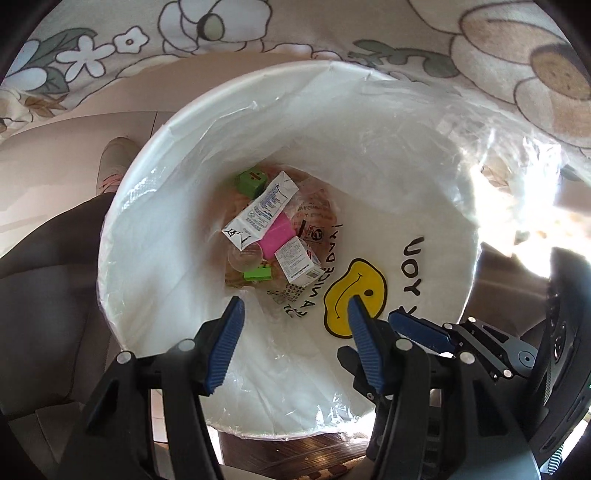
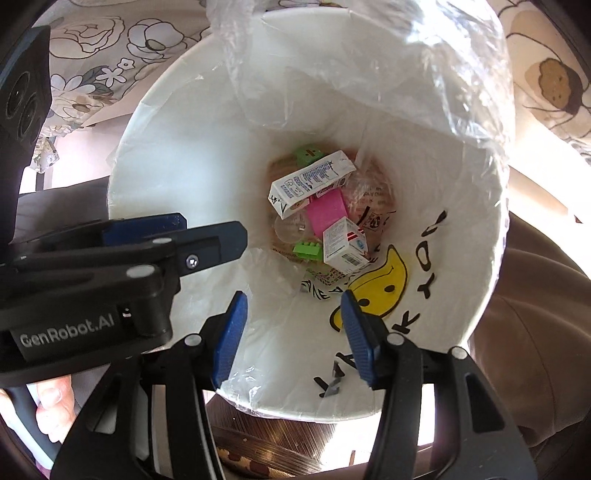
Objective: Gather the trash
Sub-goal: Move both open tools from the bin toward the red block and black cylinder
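Both grippers hang over a white trash bin (image 1: 155, 206) (image 2: 177, 147) lined with a clear plastic bag (image 1: 424, 122) (image 2: 369, 55). At its bottom lie a long white carton (image 1: 258, 214) (image 2: 310, 181), a small white box (image 1: 297, 260) (image 2: 343, 243), a pink piece (image 1: 279, 234) (image 2: 327, 212), green blocks (image 1: 251, 181) (image 2: 306, 251) and a clear cup (image 1: 245, 256). My left gripper (image 1: 295, 314) is open and empty above the bin; it also shows in the right wrist view (image 2: 210, 236). My right gripper (image 2: 291, 310) is open and empty.
A floral cloth (image 1: 332, 29) (image 2: 92, 74) hangs behind the bin. A smiley print (image 1: 354, 295) marks the bin's inner wall. A person's leg and shoe (image 1: 110, 166) are at the left. Dark wooden floor (image 2: 277, 443) shows below the bin.
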Demonstrator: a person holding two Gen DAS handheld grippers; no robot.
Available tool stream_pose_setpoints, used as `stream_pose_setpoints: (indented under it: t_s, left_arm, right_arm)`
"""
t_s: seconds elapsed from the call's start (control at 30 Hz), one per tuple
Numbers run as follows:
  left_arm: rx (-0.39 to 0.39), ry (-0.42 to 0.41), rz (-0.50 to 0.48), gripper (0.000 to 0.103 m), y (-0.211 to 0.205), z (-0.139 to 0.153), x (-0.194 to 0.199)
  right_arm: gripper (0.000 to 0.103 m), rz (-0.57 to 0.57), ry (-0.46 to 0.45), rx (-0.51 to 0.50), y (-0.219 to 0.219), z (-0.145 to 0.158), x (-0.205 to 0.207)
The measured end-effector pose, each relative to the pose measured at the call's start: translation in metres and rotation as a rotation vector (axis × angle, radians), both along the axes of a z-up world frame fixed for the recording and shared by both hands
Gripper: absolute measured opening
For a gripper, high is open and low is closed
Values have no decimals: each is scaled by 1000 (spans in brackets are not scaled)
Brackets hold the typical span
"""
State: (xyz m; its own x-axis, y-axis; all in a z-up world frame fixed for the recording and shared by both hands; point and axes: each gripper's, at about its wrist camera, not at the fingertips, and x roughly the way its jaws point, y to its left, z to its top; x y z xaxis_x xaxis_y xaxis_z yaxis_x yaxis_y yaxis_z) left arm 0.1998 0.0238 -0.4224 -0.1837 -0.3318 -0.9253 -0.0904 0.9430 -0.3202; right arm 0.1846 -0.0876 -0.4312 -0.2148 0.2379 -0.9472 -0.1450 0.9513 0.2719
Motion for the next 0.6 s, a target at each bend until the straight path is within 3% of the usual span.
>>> stream_pose_setpoints:
  t_s: [0.33, 0.6]
  left_arm:
    - [5, -128, -37, 60, 6, 63, -10]
    - [-2, -359, -62, 60, 17, 163, -27]
  right_arm:
    - [54, 67, -102, 16, -9, 58, -19]
    - [54, 93, -213, 64, -31, 138, -39]
